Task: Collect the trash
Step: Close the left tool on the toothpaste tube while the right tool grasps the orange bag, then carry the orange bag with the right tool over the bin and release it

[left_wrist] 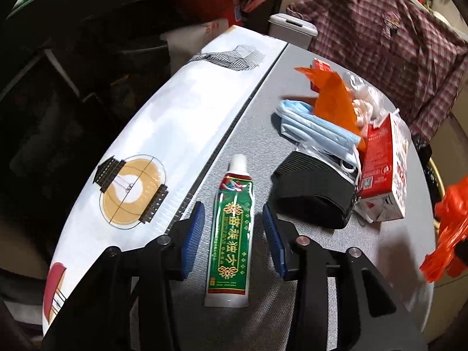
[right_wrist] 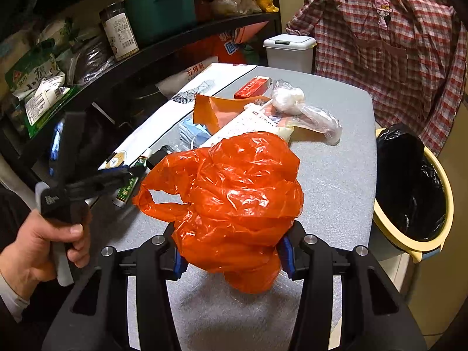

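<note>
My left gripper [left_wrist: 232,237] hangs low over the grey table [left_wrist: 321,248], pads spread apart on either side of the green toothpaste tube [left_wrist: 231,234] without touching it. Just right lie a black case [left_wrist: 316,190] and a red carton [left_wrist: 383,172]. My right gripper [right_wrist: 231,259] is clamped on the orange plastic bag [right_wrist: 234,199], near the table's right edge beside the lined bin [right_wrist: 415,193].

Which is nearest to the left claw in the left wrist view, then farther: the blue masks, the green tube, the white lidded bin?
1. Green tube, between the left claw pads.
2. Blue masks, ahead right.
3. White lidded bin, beyond the table's far edge.
</note>
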Action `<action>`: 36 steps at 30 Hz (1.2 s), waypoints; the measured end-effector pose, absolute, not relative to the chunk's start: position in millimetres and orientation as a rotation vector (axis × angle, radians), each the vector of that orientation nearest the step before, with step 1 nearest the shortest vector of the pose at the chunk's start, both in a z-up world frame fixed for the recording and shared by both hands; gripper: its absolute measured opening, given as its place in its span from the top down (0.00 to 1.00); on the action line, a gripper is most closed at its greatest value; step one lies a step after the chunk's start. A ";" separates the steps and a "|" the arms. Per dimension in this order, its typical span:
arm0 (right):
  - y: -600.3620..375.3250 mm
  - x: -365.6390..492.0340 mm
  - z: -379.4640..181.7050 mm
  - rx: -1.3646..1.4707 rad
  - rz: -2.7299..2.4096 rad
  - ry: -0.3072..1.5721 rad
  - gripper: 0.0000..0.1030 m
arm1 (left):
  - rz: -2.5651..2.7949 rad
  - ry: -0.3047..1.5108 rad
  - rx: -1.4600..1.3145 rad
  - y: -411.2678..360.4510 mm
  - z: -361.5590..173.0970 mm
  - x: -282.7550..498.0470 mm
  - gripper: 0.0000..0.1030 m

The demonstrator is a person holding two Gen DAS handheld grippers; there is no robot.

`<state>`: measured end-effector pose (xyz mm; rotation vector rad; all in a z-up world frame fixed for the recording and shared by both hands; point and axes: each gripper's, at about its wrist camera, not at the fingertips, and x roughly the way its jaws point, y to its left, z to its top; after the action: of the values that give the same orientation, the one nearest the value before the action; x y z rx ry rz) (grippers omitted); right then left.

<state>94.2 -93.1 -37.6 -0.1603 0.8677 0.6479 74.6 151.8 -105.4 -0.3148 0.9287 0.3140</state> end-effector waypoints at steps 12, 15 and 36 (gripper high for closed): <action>-94.4 98.3 -39.1 -0.153 0.640 0.875 0.53 | 0.338 0.929 -0.221 148.4 -104.3 82.0 0.73; -96.5 97.9 -37.7 -0.146 0.631 0.870 0.53 | 0.329 0.902 -0.247 151.3 -99.6 77.2 0.73; -144.7 92.0 49.3 -0.087 0.454 0.776 0.53 | 0.084 0.711 -0.220 81.5 24.5 48.8 0.73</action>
<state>92.0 -144.8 49.3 -0.0866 0.7755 0.4538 48.8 81.5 24.5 -0.2200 0.7113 0.0842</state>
